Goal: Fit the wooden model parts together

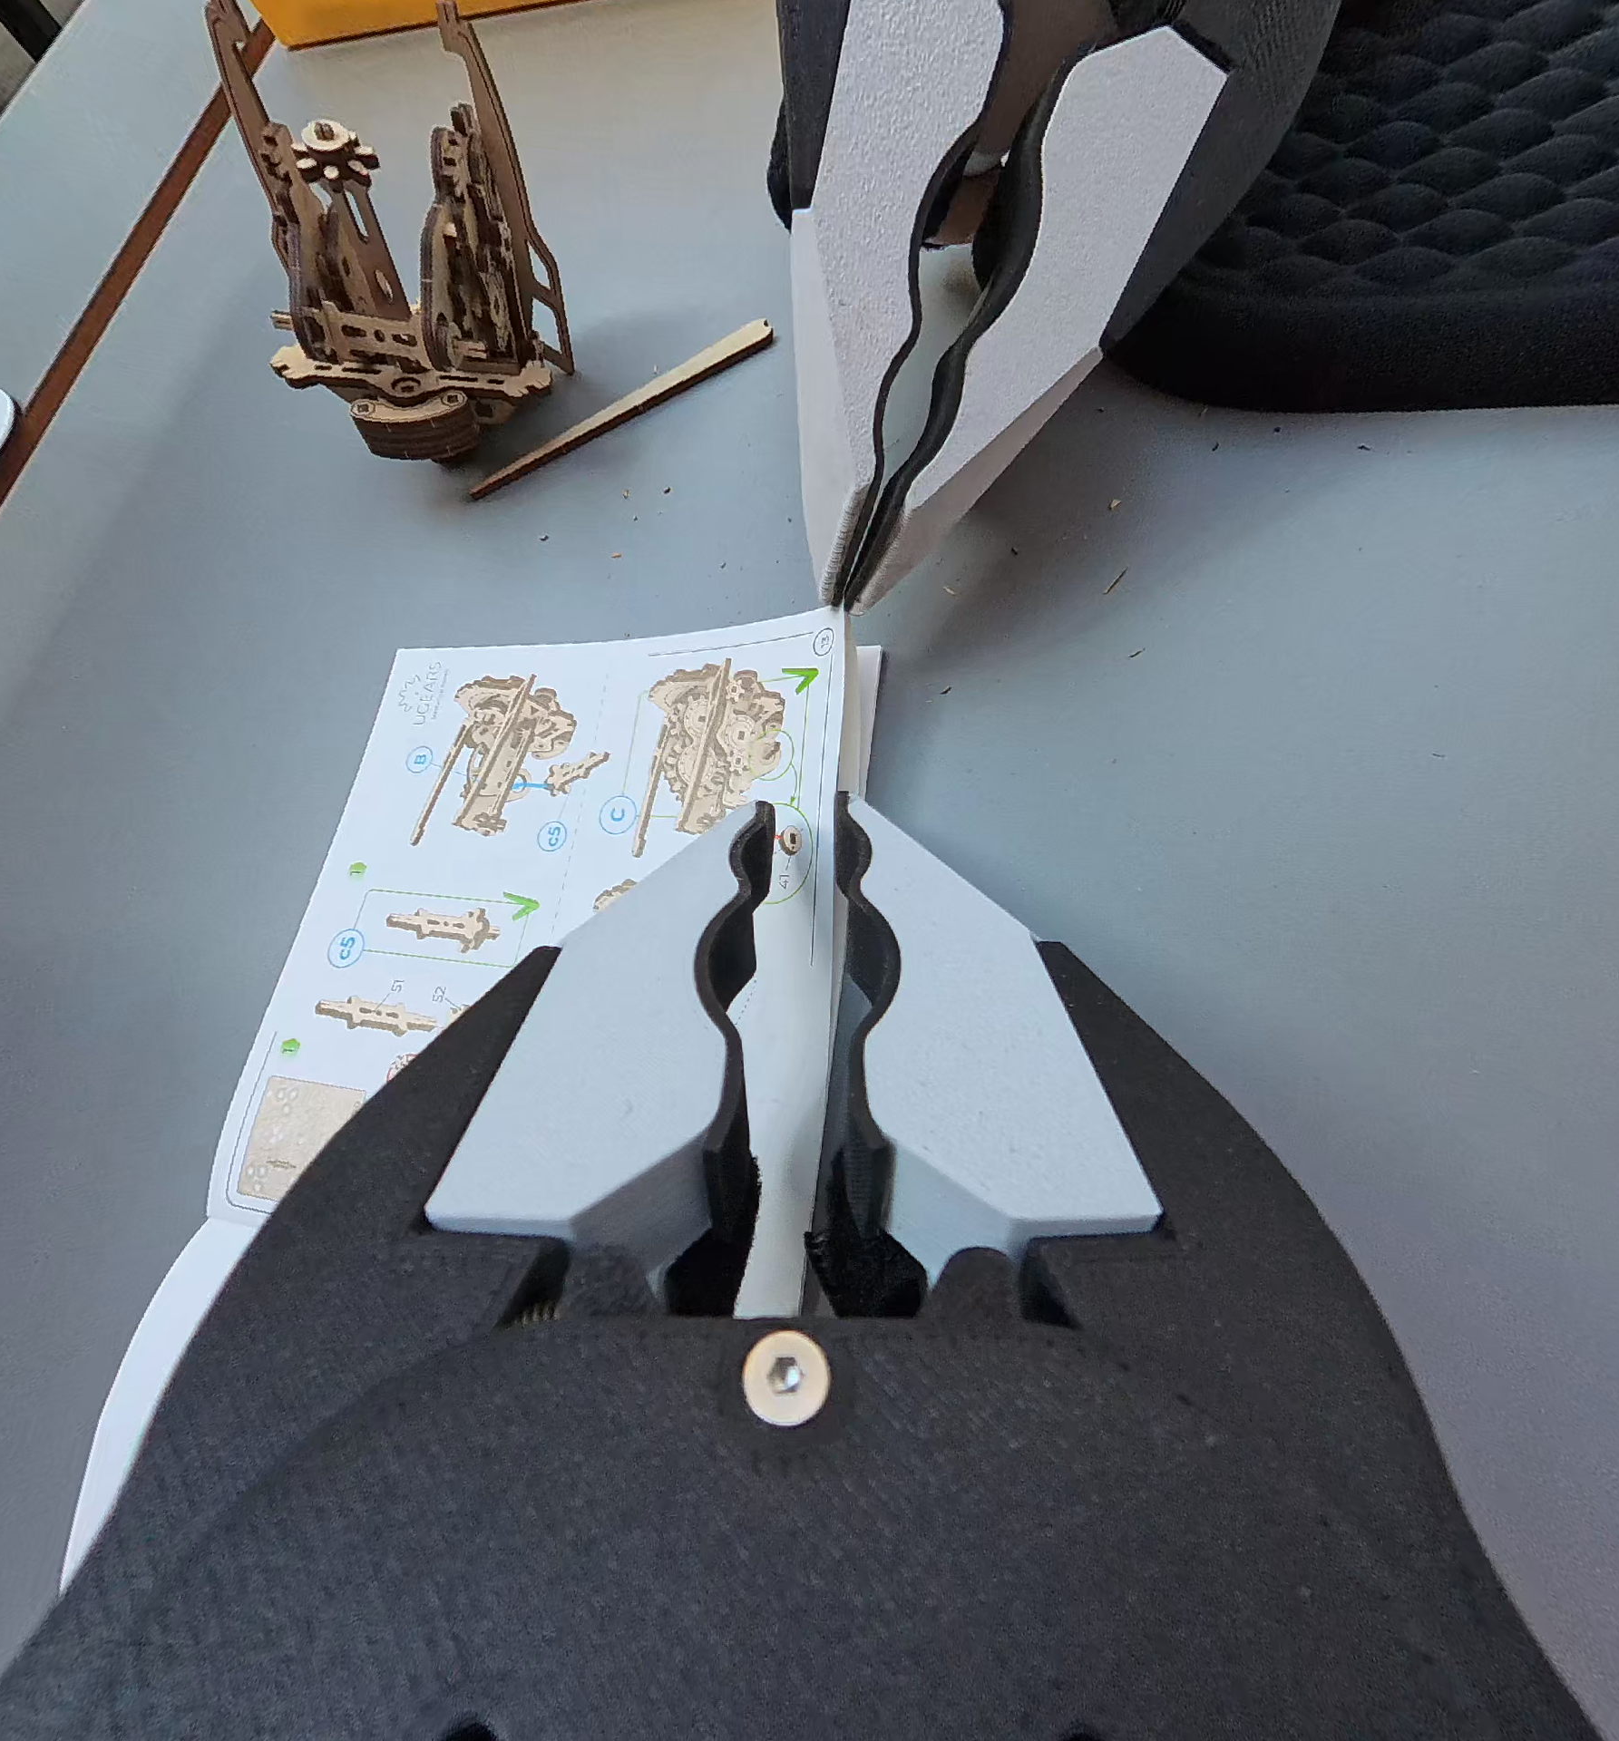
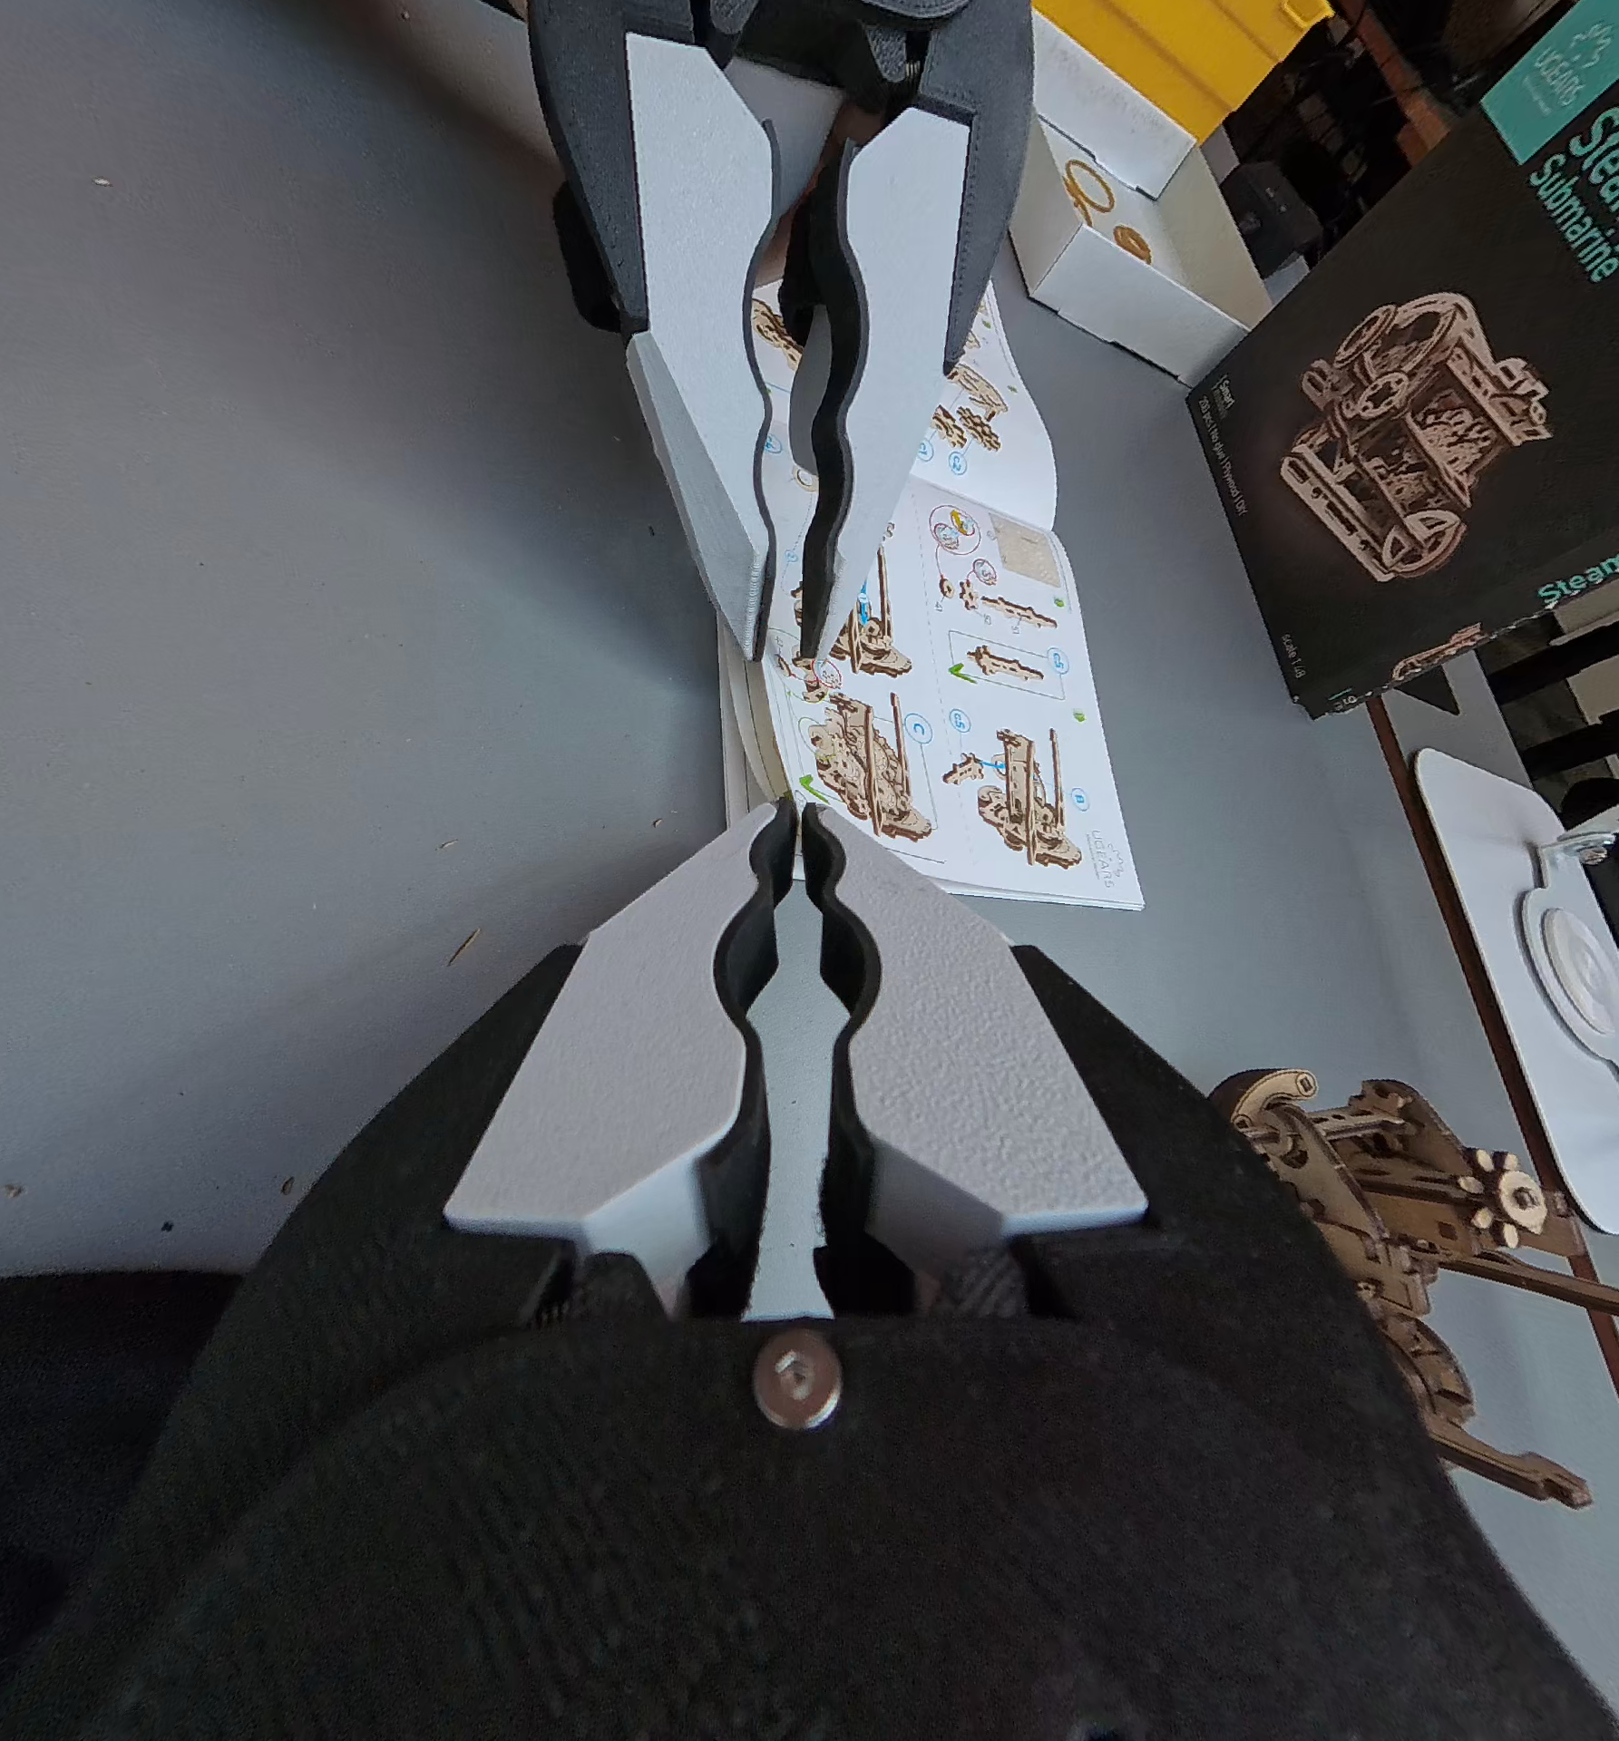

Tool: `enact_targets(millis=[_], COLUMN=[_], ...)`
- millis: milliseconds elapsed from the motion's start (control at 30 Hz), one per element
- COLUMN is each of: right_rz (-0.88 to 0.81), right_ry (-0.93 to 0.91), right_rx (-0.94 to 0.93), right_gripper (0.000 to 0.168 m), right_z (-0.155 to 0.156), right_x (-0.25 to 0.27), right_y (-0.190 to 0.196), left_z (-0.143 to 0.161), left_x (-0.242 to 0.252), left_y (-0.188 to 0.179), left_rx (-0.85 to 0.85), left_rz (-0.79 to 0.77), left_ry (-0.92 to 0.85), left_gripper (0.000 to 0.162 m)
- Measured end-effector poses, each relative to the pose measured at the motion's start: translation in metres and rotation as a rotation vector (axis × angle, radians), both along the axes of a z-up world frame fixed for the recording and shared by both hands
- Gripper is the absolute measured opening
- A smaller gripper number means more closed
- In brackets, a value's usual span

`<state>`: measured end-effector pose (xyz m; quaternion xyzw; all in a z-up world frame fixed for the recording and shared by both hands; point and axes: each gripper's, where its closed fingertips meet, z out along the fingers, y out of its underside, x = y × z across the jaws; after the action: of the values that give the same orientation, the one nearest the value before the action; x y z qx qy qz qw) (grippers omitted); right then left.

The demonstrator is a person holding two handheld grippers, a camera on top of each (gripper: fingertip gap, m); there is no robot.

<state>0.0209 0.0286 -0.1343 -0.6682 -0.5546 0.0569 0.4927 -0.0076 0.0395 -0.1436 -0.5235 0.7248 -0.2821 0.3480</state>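
Observation:
A part-built wooden model (image 1: 409, 283) stands on the grey table (image 1: 1258, 848), with a loose wooden stick (image 1: 626, 405) beside it; the model also shows in the right wrist view (image 2: 1380, 1253). An open instruction booklet (image 1: 523, 848) lies in front of both grippers. My right gripper (image 1: 845, 598) is shut on the upper corner of its top page, which curls up from the stack. My left gripper (image 1: 807, 810) is narrowly open with that lifted page's edge running between its fingers. In the right wrist view the right gripper (image 2: 798, 818) meets the booklet (image 2: 1003, 754) opposite the left gripper (image 2: 784, 652).
A dark kit box (image 2: 1465, 377) stands at the right, with a white carton (image 2: 1126, 235) and a yellow box (image 2: 1182, 47) behind it. A white stand (image 2: 1540, 989) sits past the table edge. A black quilted cushion (image 1: 1446, 188) lies at the far right.

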Motion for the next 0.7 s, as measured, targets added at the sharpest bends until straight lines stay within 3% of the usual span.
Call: enact_targets(millis=[33,300,500,600,700], right_rz=[-0.001,0.047,0.017,-0.002,-0.071], right_ry=[-0.004,0.013,0.113,0.142,0.117], right_rx=[0.005,-0.013,0.019,0.009,-0.010], right_gripper=[0.001,0.008,0.008,0.008,0.008], right_z=[0.000,-0.001,0.017,0.020,0.019], right_x=[0.000,-0.003,0.002,0.005,0.006], right_y=[0.000,-0.005,0.000,0.004,0.015], left_z=[0.000,-0.001,0.006,0.012,0.027], left_x=[0.000,-0.001,-0.001,-0.001,-0.007], left_y=[0.000,0.000,0.010,0.021,0.050], left_rx=[0.004,0.031,-0.002,-0.041,-0.145], left_rz=[0.001,-0.006,0.044,0.115,0.306], left_ry=[-0.002,0.006,-0.026,-0.055,-0.158], left_gripper=[0.009,0.005,0.000,0.000,0.000])
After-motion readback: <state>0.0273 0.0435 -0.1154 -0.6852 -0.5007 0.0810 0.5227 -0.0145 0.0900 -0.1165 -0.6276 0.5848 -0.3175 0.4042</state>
